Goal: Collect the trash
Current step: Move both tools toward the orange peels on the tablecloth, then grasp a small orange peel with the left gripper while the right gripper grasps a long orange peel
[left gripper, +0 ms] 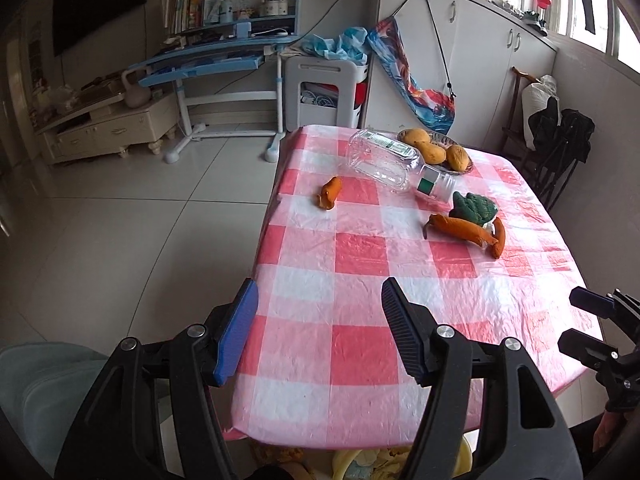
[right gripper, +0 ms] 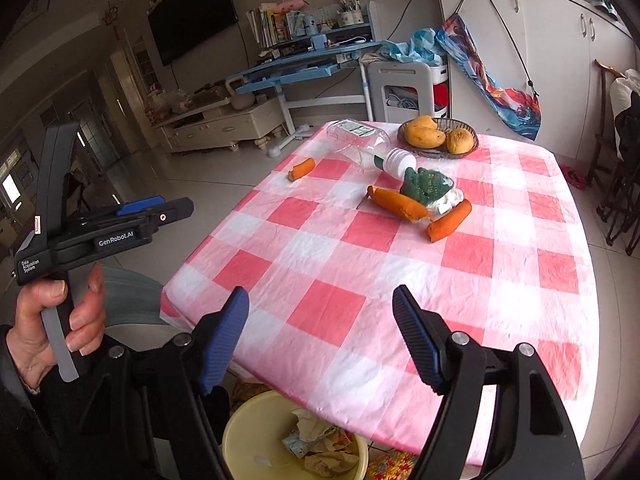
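On the pink checked table lies an empty clear plastic bottle on its side, an orange peel piece near the left edge, and a pile of orange peels, a green scrap and white tissue. A yellow trash bin with crumpled paper stands under the near table edge. My left gripper is open and empty over the near edge. My right gripper is open and empty over the near table.
A wicker basket of mangoes stands at the far end. A grey chair is at the near left. A blue desk, a white stool and cabinets stand beyond the table. Dark chairs stand on the right.
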`<state>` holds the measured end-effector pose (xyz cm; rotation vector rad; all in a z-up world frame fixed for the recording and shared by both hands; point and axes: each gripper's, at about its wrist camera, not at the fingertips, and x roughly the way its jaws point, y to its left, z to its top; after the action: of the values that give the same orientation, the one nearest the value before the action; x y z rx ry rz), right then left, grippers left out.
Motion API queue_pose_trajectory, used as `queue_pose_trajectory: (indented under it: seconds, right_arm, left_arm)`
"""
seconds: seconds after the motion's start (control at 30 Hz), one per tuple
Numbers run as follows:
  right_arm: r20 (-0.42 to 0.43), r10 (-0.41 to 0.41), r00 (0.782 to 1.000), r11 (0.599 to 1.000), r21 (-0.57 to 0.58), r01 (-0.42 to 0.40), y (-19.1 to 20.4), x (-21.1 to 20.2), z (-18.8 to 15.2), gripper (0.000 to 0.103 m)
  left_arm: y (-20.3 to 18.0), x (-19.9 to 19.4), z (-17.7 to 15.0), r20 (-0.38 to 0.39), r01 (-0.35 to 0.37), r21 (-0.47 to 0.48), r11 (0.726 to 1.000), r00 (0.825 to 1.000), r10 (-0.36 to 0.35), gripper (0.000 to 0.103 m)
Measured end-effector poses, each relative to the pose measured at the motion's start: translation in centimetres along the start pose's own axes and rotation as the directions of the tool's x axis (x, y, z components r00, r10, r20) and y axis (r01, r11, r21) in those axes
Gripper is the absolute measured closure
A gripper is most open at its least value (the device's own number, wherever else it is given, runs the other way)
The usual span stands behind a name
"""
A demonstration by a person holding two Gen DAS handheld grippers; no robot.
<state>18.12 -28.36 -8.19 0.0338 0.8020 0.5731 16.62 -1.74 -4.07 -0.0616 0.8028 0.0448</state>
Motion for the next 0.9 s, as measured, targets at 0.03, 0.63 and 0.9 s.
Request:
queue_pose_trajectory:
  seconds: [0.03, 0.63, 0.9]
  right_arm:
    - [-0.004, 0.000, 1.000, 1.000, -0.003, 0.000, -0.3, 0.4, 0.4, 0.032]
    - [-0.064, 0.007, 0.998, 0.997, -0.078, -0.012, -3.0, 8.9, 6.9, 0.035]
    - [-0.102, 0.015, 0.995, 0.999, -0.042, -0.019, -4.7, 12.6, 8.6, 0.035]
  left_arm:
    - [-0.1, 0.5, 0.4, -0.002, -0.002, 0.006, 1.000, 1.000, 0.002, 0.042]
    - [-1.1, 9.9, 6.4, -0.064, -0.011, 0.053, 0.999, 0.998, 0.015, 0.042]
    - [-1.3, 13.6, 8.2, -0.102, 0.006, 0.056, 0.998, 0.995, 0.000, 0.042]
